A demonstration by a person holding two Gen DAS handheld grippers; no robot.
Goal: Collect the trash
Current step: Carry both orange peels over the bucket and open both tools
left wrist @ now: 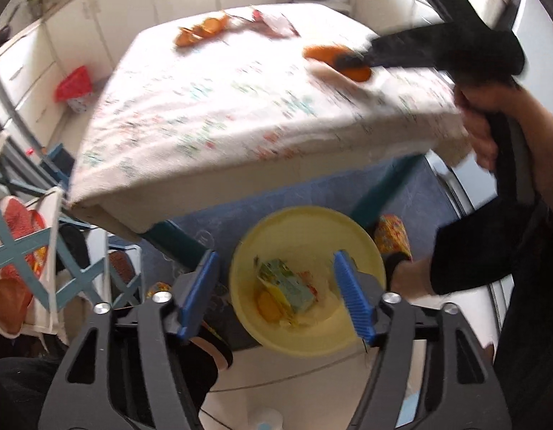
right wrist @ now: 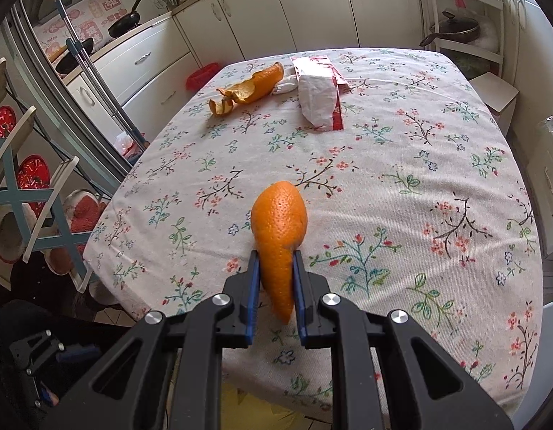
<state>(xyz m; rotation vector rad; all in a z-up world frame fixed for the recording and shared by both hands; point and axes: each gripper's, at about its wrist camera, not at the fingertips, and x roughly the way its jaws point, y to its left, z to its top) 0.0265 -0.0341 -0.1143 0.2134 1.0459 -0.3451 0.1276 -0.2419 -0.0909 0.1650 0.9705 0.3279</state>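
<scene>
Orange peel [right wrist: 279,243] stood clamped between the blue pads of the right gripper [right wrist: 276,268], its rounded end rising above the fingertips and its tapered end hanging down between the jaws. The jaws stood narrow, pressed on the peel from both sides, above the near part of the table [right wrist: 437,186] with its flowered cloth. From the left wrist view the same gripper [left wrist: 348,61] showed as a dark blurred shape over the table's right edge, with the orange piece [left wrist: 333,61] at its tip and a hand [left wrist: 480,132] gripping its handle below.

Left gripper [left wrist: 276,294] hung over a yellow bin [left wrist: 308,222] that stood on the floor just in front of the table's near edge. Its jaws stood wide apart with nothing between the pads; the blue pad on the right [left wrist: 353,297] lay across the bin's rim in the picture, the other to the left of the bin. Down in the bin lay a crumpled green and yellow carton [left wrist: 287,283] and a scrap of orange peel [left wrist: 269,304].

Far across the table a curled strip of peel [right wrist: 251,87] lay beside a torn white and red wrapper [right wrist: 321,93], the two close together, well apart from the held piece.
</scene>
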